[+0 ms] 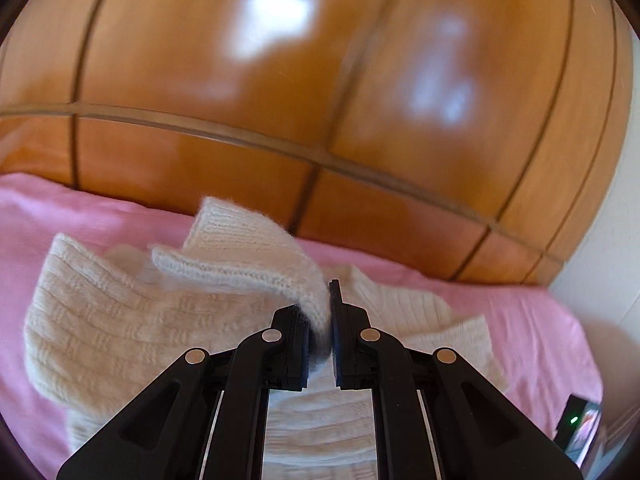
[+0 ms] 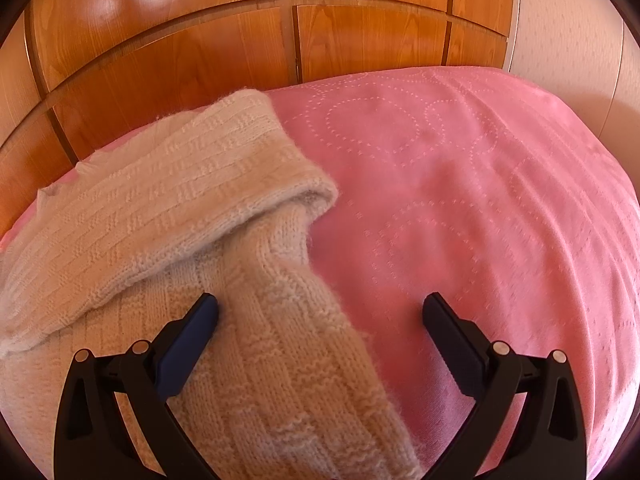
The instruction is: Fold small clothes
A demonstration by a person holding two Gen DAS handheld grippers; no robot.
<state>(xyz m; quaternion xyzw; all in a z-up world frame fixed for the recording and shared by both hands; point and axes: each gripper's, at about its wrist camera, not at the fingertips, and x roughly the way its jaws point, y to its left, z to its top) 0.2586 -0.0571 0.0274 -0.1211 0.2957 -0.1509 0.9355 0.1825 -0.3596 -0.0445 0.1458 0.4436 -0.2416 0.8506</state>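
1. The left claw (image 1: 330, 320) was pressed together on a fold of a cream knitted sweater (image 1: 132, 320), pinching the ribbed cuff end of a sleeve (image 1: 240, 248) that rose clear of the rest of the garment, ahead of the claw and to its left.

2. The right claw (image 2: 320, 312) stood spread wide and held nothing; its left finger (image 2: 192, 340) lay on or just over the knit, its right finger (image 2: 452, 340) over bare cover.

3. The sweater lay on a pink bedspread (image 2: 460, 200) stitched with dotted rings, beneath and ahead of the left claw; from the right claw it spread ahead and to the left, one layer already turned over another into a rounded fold (image 2: 280, 184).

4. A panelled wooden wardrobe (image 1: 280, 80) stood beyond the bed, blurred in the left wrist view; a small device with a green light (image 1: 576, 420) showed at the lower right edge of that view.

5. Judged from how the cloth lay, the folding was partly done: some knit was doubled, but one sleeve was in the air, not yet laid down, and the garment was still loose and uneven. Laying the sleeve across the body and making the closing folds appeared to remain.
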